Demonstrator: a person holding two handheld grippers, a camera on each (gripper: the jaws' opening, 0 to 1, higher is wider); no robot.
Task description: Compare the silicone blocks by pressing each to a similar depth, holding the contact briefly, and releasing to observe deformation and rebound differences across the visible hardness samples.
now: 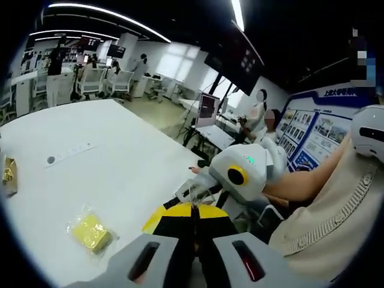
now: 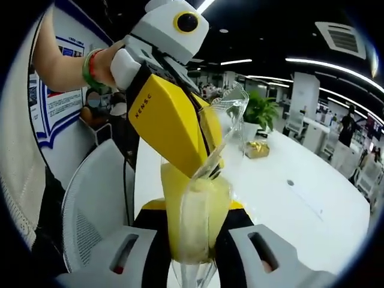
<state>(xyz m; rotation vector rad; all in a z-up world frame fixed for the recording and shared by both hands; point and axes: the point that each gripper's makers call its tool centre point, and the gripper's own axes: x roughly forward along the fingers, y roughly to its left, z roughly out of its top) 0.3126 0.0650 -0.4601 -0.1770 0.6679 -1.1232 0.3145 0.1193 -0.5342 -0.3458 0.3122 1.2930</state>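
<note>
In the right gripper view the right gripper (image 2: 195,240) has its jaws closed narrow on a pale yellow silicone block (image 2: 198,216) inside a clear plastic bag (image 2: 223,129); the block stands between the jaws with its long axis running up and away from them, and the bag's loose top rises beyond it; the left gripper (image 2: 207,171) comes down from the upper left, and its yellow jaws pinch the bag just above the block, though the tips are partly hidden, so it seems shut on the plastic rather than on the block itself. In the left gripper view the same pinch point lies straight ahead of the left jaws, which stand nearly together, with a scrap of clear bag beyond their tips. Left of those jaws one bagged yellow block (image 1: 91,231) lies flat on the white table (image 1: 120,156), well apart; a second bagged piece (image 1: 8,175) lies farther left at the table's edge. One potted plant (image 2: 259,114) stands ahead of the right jaws; one white chair (image 2: 96,204) sits to their left.
</note>
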